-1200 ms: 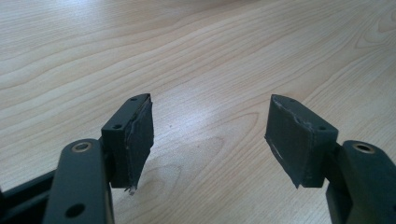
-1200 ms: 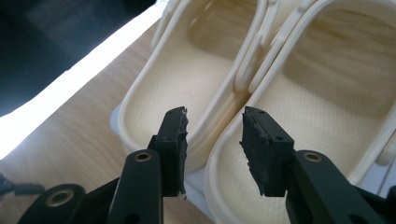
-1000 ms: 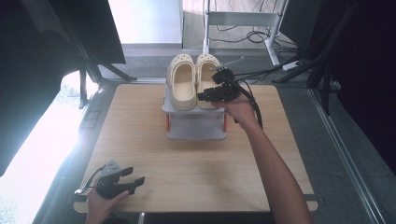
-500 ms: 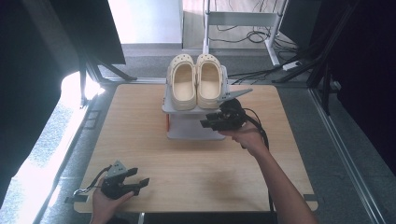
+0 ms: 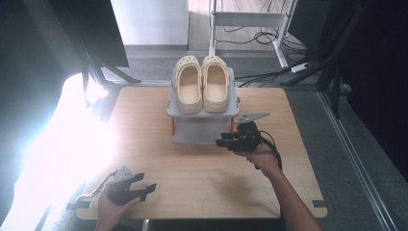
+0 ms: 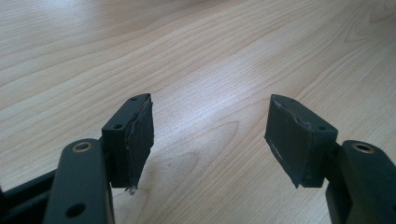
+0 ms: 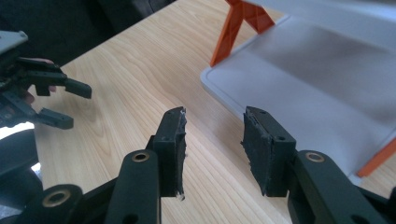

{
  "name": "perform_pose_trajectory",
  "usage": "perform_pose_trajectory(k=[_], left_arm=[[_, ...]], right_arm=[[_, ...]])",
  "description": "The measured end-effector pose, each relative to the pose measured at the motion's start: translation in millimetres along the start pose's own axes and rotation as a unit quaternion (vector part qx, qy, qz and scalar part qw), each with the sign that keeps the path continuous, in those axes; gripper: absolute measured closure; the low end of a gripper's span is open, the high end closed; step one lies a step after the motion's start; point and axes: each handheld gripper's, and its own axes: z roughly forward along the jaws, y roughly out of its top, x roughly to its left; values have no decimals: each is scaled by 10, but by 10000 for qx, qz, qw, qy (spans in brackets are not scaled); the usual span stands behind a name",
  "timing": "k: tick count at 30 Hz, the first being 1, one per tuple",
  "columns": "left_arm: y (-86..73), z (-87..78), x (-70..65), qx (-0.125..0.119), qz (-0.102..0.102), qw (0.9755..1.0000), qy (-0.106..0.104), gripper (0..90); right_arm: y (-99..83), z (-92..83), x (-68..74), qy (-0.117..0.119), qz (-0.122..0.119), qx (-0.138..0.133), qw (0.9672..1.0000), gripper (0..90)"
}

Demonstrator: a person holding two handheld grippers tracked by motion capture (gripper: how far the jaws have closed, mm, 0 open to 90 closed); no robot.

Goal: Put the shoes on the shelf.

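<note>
Wooden table (image 5: 144, 144) carries a rack (image 5: 204, 126) whose clogs (image 5: 202, 84) point lengthwise away; both tools spread, empty.

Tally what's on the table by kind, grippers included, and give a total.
Cream clogs: 2
Grey two-tier rack with orange legs: 1
Handheld grippers: 2, left gripper, right gripper
Total: 5

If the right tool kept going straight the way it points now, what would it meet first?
Probably the lower shelf of the grey shoe rack. The right tool, open and empty, points at that shelf's front edge, low over the table. Depth is unclear; aimed slightly lower, it would meet the tabletop first.
</note>
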Motion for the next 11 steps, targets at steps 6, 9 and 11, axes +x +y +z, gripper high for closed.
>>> perform_pose_trajectory(k=[6, 9, 11], left_arm=[[1, -3, 3, -27, -3, 10000, 3, 332], [1, 1, 0, -18, -12, 10000, 2, 332], [2, 3, 3, -25, -14, 10000, -7, 332]], right_arm=[[-33, -15, -16, -43, 26, -43, 10000, 589], [-65, 7, -20, -55, 29, -20, 10000, 579], [-95, 23, -25, -15, 83, -7, 10000, 566]])
